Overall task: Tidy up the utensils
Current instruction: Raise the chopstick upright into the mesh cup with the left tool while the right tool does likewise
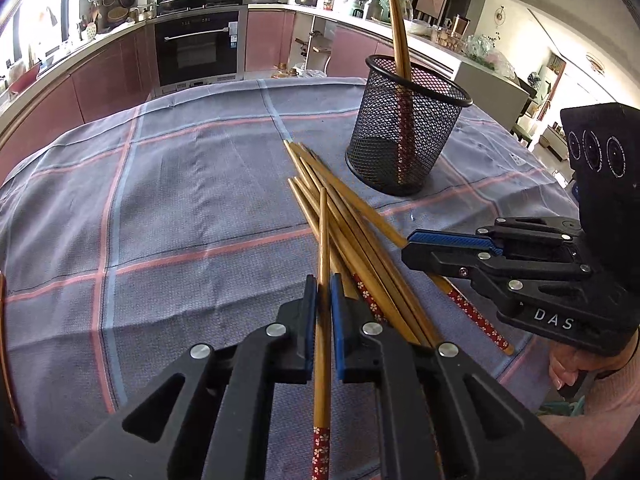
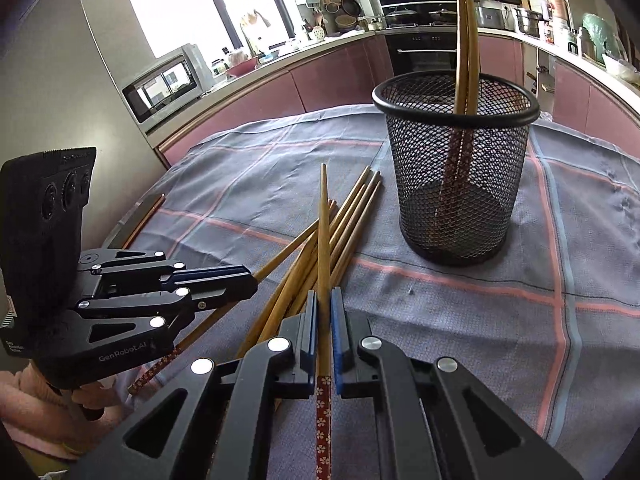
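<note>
Left wrist view
Left gripper: closed on a single chopstick, which runs straight out between the blue pads, tip forward, its red flowered end back toward the camera.
Loose chopsticks: a fanned bundle lying on the checked tablecloth near the middle of the table, just beside the held one and partly under it.
Mesh holder: upright toward the table's far right part, just beyond the bundle's tips; two chopsticks already lean inside it.
Right gripper: comes in from the right with its jaws together over the bundle; what it pinches is hard to read from here.

Right wrist view
Right gripper: clamped on its own chopstick, tip forward, flowered end behind the pads.
Left gripper: at the left, jaws together at the near ends of the bundle.
Mesh holder: ahead and right, well clear of both grippers, rim open.

Doing the step well
Lift: raise each stick clear of the bundle so neighbours are not dragged along.
Order: likely best one hand at a time, since the holder's mouth is narrow.
Drop: tilt the stick near upright, flowered end down like the two inside, and release only once it is below the rim.
Risk: knocking the light holder over.
</note>
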`<action>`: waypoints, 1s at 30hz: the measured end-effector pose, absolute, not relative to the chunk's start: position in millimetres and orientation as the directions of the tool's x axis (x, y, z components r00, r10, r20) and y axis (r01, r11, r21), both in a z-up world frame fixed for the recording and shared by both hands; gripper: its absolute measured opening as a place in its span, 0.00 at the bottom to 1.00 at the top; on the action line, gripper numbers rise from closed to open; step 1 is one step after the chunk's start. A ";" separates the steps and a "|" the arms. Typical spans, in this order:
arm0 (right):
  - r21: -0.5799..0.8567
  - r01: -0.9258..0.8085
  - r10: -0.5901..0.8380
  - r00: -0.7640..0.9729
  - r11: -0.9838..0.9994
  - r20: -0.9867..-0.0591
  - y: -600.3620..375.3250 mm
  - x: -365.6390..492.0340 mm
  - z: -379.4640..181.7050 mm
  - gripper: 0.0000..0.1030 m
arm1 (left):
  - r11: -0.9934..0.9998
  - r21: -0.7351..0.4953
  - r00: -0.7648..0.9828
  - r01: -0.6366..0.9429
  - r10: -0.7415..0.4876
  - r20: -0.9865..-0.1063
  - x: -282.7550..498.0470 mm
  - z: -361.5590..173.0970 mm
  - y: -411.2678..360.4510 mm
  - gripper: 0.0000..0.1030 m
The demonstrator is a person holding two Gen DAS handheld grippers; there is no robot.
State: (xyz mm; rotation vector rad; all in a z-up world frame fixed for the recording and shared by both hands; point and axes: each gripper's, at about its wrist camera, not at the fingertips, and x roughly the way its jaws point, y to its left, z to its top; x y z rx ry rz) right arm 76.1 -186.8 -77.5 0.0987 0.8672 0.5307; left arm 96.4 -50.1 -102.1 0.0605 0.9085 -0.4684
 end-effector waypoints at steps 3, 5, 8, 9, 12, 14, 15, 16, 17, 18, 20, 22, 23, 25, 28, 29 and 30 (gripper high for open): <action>0.300 -0.396 0.479 0.508 0.868 -0.715 -187.3 78.8 -83.2 0.06 | 0.903 -0.137 0.519 0.408 -0.353 -0.779 98.6 -104.6 -49.6 0.08; 0.304 -0.389 0.477 0.504 0.870 -0.720 -187.9 81.6 -84.9 0.06 | 0.903 -0.141 0.511 0.406 -0.352 -0.785 101.1 -107.0 -48.7 0.08; 0.295 -0.389 0.467 0.492 0.873 -0.735 -187.2 87.3 -86.1 0.08 | 0.900 -0.142 0.493 0.411 -0.351 -0.796 104.3 -110.4 -48.9 0.08; 0.294 -0.391 0.467 0.489 0.872 -0.736 -186.5 88.7 -86.3 0.08 | 0.899 -0.143 0.487 0.414 -0.352 -0.799 105.4 -111.4 -49.0 0.08; 0.295 -0.397 0.470 0.482 0.870 -0.740 -185.4 93.8 -86.9 0.07 | 0.896 -0.135 0.486 0.423 -0.350 -0.800 106.5 -111.6 -49.9 0.08; 0.303 -0.398 0.477 0.477 0.866 -0.738 -186.1 97.4 -88.0 0.07 | 0.894 -0.137 0.485 0.426 -0.354 -0.800 108.2 -112.1 -50.3 0.08; 0.307 -0.398 0.480 0.475 0.865 -0.737 -186.1 98.8 -88.4 0.07 | 0.894 -0.142 0.483 0.425 -0.356 -0.800 109.1 -112.2 -50.0 0.08; 0.306 -0.399 0.480 0.476 0.864 -0.737 -185.9 99.6 -88.4 0.06 | 0.895 -0.144 0.483 0.421 -0.356 -0.800 110.2 -111.9 -49.9 0.08; 0.307 -0.398 0.481 0.477 0.864 -0.735 -185.9 99.6 -88.5 0.06 | 0.897 -0.146 0.483 0.417 -0.355 -0.801 111.0 -111.6 -50.0 0.08; 0.307 -0.398 0.482 0.480 0.864 -0.734 -186.4 99.3 -88.1 0.06 | 0.899 -0.144 0.486 0.413 -0.351 -0.800 111.0 -111.2 -50.3 0.08; 0.309 -0.403 0.490 0.495 0.861 -0.718 -188.1 96.1 -84.5 0.06 | 0.904 -0.135 0.498 0.406 -0.342 -0.797 110.2 -108.9 -50.6 0.07; 0.322 -0.409 0.506 0.510 0.854 -0.696 -193.2 92.4 -77.6 0.06 | 0.899 -0.149 0.501 0.411 -0.360 -0.787 109.0 -103.7 -49.0 0.07; 0.326 -0.412 0.513 0.521 0.851 -0.682 -195.6 90.2 -73.1 0.06 | 0.898 -0.155 0.505 0.411 -0.366 -0.781 108.6 -100.0 -47.6 0.07; 0.341 -0.420 0.533 0.536 0.841 -0.655 -202.3 87.1 -63.2 0.06 | 0.894 -0.166 0.521 0.416 -0.384 -0.762 107.7 -89.5 -44.5 0.07; 0.351 -0.434 0.554 0.562 0.830 -0.614 -210.9 82.1 -47.7 0.06 | 0.879 -0.198 0.537 0.433 -0.428 -0.727 105.8 -69.1 -40.2 0.07; 0.353 -0.439 0.560 0.570 0.826 -0.602 -213.4 80.8 -43.0 0.06 | 0.875 -0.203 0.546 0.440 -0.439 -0.713 105.0 -61.4 -38.9 0.07; 0.353 -0.443 0.564 0.577 0.824 -0.591 -215.5 79.6 -38.9 0.06 | 0.871 -0.205 0.555 0.446 -0.449 -0.700 104.1 -53.7 -38.2 0.07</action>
